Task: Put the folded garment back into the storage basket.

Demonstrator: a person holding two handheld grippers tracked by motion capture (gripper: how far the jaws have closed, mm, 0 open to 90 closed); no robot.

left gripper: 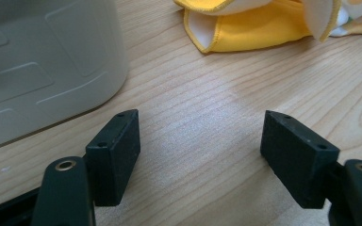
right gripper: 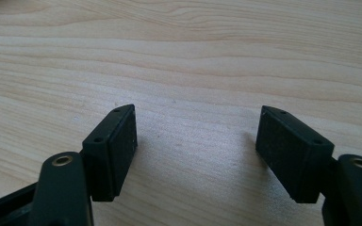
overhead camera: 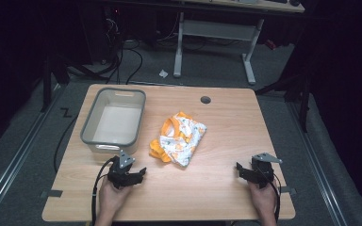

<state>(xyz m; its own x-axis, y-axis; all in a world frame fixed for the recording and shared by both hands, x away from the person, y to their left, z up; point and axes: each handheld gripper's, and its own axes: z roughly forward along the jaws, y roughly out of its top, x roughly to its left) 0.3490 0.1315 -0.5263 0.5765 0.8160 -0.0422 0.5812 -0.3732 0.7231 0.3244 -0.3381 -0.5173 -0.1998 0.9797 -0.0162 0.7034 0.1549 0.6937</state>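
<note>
While I am holding both grippers low over the near edge of the wooden table (overhead camera: 226, 188), nothing is sitting between either pair of jaws. Grey tub (overhead camera: 113, 120) is standing toward the far left corner, open side up. My left gripper (overhead camera: 140, 174) is resting just in front of the tub's near wall, jaws standing wide apart over bare wood; in the left gripper view the tub wall (left gripper: 42, 61) is rising to one side and the garment's yellow hem (left gripper: 250, 28) is lying ahead. The crumpled yellow-and-white printed garment (overhead camera: 179, 139) is lying near the table's middle, just beside the tub, untouched. My right gripper (overhead camera: 239, 168) is sitting near the near right corner, jaws likewise gaping wide, well apart from the garment.
</note>
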